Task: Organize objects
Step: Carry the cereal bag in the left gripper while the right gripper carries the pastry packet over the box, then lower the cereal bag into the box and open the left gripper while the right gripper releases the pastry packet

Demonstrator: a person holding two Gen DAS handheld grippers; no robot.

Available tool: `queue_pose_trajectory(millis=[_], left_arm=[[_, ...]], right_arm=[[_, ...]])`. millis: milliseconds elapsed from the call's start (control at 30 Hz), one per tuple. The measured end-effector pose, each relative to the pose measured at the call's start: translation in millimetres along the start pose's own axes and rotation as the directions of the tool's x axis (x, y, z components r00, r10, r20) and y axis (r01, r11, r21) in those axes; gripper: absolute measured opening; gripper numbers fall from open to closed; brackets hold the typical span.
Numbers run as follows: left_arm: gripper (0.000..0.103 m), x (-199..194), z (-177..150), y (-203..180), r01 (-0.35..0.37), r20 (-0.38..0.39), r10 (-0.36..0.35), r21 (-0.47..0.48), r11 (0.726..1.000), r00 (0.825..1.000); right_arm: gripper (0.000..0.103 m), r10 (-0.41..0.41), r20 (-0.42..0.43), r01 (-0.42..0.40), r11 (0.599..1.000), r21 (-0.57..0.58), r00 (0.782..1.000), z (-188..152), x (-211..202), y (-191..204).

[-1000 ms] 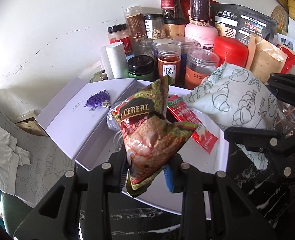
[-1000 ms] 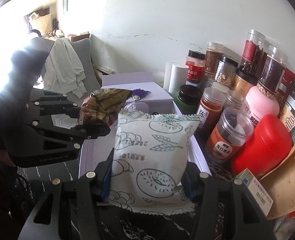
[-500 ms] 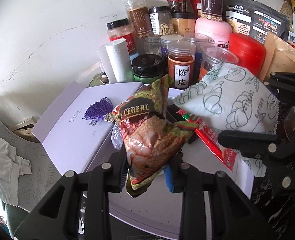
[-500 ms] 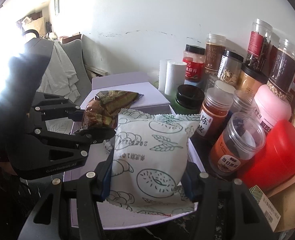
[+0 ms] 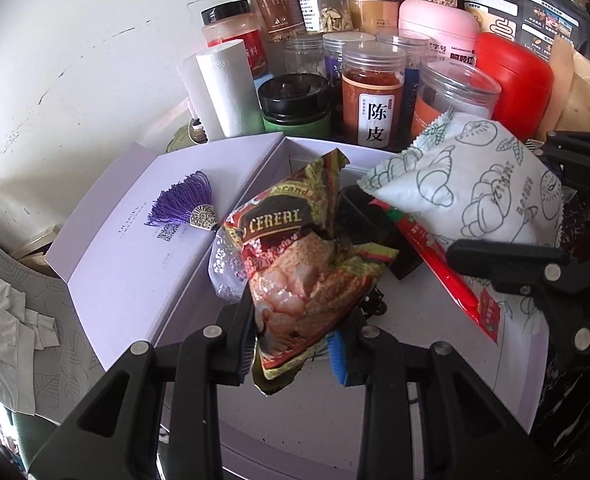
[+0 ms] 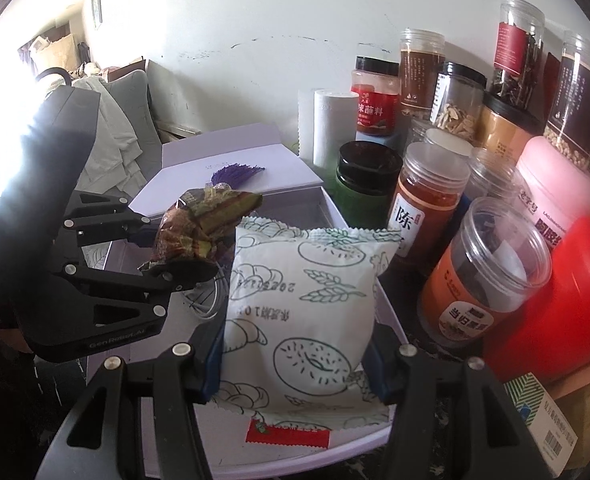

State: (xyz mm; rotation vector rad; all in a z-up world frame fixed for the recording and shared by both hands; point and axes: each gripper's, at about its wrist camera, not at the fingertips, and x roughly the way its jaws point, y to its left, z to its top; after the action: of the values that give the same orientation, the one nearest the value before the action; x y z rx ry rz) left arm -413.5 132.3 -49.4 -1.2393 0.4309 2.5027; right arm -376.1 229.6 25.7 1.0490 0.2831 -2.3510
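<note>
Wall-side jars (image 5: 373,96) crowding box (image 5: 519,396)

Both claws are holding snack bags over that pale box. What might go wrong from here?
The left claw pinches only the bottom of the crumpled brown cereal bag, so it might slip. The puffy white pastry-print bag in the right claw could land on the red sachet in the lilac box, or bump the nearby orange-labelled jar.

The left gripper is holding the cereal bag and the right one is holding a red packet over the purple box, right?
Not quite. The right gripper holds a white packet with bread drawings, as the right wrist view shows. The red packet lies in the purple box below. The left gripper does hold the cereal bag.
</note>
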Motion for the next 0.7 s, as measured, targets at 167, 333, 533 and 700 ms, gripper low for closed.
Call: queue_pose_trajectory(millis=[167,333,533,700], left_arm=[[0.029,6,-2,-4,-0.010,-0.011,0.010,0.012,1.000,1.000],[0.029,18,-5,-10,-0.028,-0.031,0.029,0.034,0.999,0.999],[0.029,30,-8,-10,-0.015,-0.062,0.017,0.027,1.000,0.998],[0.029,30,-8,-8,-0.009,-0.063,0.011,0.023,1.000,0.998]], right_arm=[[0.057,0.006,-0.009,-0.006,1.000,0.007,1.000,1,8,0],[0.057,-0.005,-0.036,0.005,1.000,0.010,0.999,-1,20,-1],[0.057,-0.008,-0.052,0.009,1.000,0.014,0.999,-4,27,-2],[0.057,-0.015,-0.053,0.015,1.000,0.008,0.998,-4,28,-1]])
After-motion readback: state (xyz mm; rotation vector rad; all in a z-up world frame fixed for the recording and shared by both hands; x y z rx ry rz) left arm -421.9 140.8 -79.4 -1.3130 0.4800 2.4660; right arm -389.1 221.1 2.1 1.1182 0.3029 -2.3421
